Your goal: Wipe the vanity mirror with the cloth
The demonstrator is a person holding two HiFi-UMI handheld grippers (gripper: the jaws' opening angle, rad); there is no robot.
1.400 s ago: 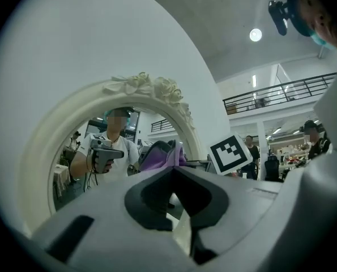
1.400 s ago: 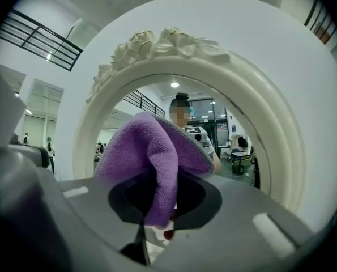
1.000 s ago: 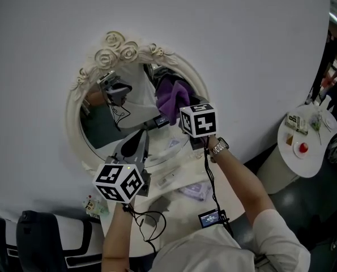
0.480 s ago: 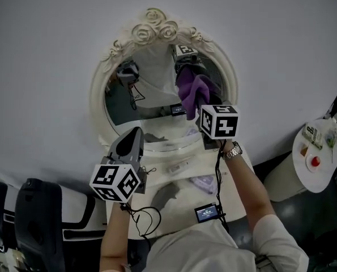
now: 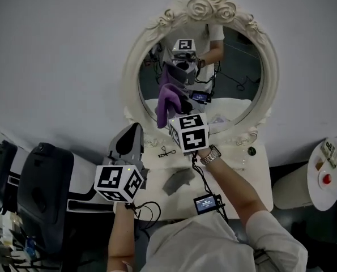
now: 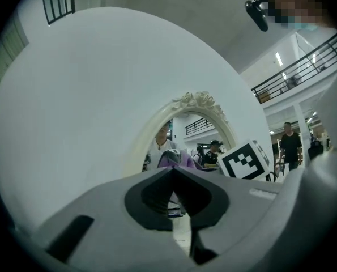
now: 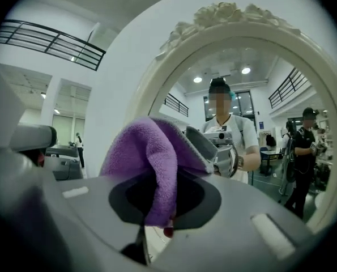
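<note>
The oval vanity mirror (image 5: pixel 135 55) has a cream frame topped with carved roses and stands against the wall. A purple cloth (image 5: pixel 167 102) hangs from my right gripper (image 5: pixel 176 110), which is shut on it and holds it against the lower left of the glass. In the right gripper view the cloth (image 7: pixel 148 157) drapes over the closed jaws in front of the mirror frame (image 7: pixel 230 16). My left gripper (image 5: pixel 131 136) is shut and empty, low and to the left of the frame. From the left gripper view, the mirror (image 6: pixel 197 102) and the cloth (image 6: pixel 176 158) lie ahead.
The white vanity top (image 5: pixel 239 171) below the mirror carries small items, a grey folded piece (image 5: pixel 177 180) and a small screen (image 5: pixel 205 203) on a cable. A black chair (image 5: pixel 43 194) stands at the left. At the far right is a round white side table (image 5: pixel 321 183).
My right gripper has carried the purple cloth from the right part of the glass to its lower left. The head view has swung, so the mirror now sits upper right. The left gripper stays low.
</note>
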